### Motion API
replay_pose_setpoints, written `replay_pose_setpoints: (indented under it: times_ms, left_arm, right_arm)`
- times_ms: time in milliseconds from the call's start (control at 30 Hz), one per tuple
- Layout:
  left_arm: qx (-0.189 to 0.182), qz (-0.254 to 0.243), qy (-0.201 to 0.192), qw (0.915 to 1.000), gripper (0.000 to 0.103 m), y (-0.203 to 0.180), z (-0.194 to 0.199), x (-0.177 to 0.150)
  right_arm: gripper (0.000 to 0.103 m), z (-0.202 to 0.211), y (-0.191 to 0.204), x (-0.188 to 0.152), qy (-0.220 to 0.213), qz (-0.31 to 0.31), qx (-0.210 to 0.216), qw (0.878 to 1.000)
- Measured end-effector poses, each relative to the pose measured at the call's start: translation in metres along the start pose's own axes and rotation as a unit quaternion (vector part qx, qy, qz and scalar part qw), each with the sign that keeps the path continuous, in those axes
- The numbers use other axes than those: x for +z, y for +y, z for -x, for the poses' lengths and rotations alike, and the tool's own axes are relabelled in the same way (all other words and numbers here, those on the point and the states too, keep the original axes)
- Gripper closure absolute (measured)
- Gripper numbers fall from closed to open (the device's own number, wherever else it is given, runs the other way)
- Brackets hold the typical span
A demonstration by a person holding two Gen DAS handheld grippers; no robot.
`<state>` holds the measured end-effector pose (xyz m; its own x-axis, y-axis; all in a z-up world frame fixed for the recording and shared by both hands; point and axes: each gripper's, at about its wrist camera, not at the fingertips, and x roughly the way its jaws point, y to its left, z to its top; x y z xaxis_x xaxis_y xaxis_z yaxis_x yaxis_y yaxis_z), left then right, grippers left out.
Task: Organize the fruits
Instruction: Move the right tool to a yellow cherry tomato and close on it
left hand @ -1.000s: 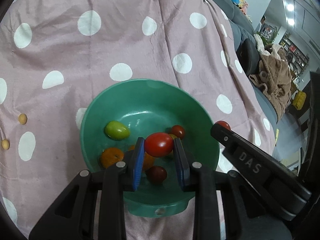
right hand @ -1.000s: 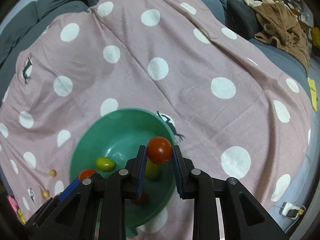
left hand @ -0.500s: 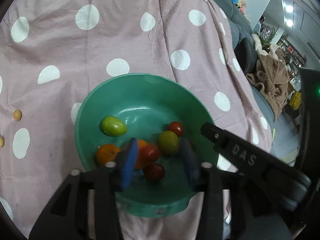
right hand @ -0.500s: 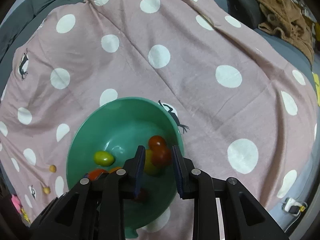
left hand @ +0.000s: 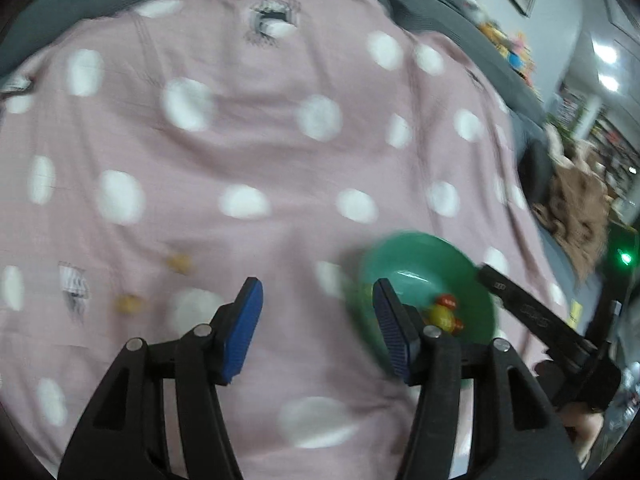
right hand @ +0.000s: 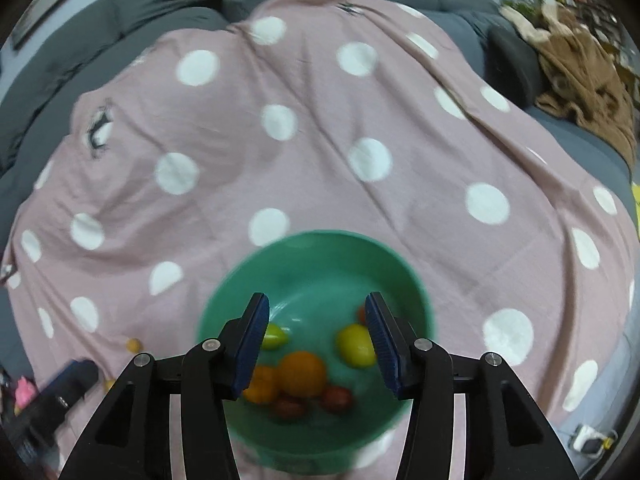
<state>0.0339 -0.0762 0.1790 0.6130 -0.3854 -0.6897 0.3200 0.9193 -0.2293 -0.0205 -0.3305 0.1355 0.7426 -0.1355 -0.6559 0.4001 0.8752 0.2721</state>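
A green bowl sits on the pink polka-dot cloth and holds several small fruits: an orange one, a yellow one, a green-yellow one and red tomatoes. My right gripper is open and empty just above the bowl. My left gripper is open and empty over the cloth, left of the bowl. Two small tan fruits lie on the cloth ahead of it, blurred.
The pink cloth covers a grey sofa. A brown blanket lies at the far right. The right gripper's body shows beside the bowl in the left wrist view.
Both grippers let go of their red tomatoes into the bowl and opened wide. The left gripper swung left, away from the bowl, towards the two tan fruits.
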Motion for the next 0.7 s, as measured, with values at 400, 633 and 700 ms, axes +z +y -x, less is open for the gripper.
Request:
replay_pose_setpoints:
  times_ms: [400,633,700]
  left_arm:
    - [0.083,0.111,0.0,0.9904,0.047,0.141,-0.004,-0.003]
    - [0.09,0.15,0.023,0.9842,0.049,0.179,-0.025,-0.005]
    - [0.089,0.162,0.026,0.9825,0.054,0.19,-0.029,-0.004]
  right_arm:
    - [0.052,-0.019,0.135,-0.028,0.001,0.148,0.014,0.989]
    - [0.052,-0.053,0.203,-0.044,0.037,0.211,0.047,0.976]
    - [0.052,-0.064,0.217,-0.043,0.056,0.207,0.07,0.974]
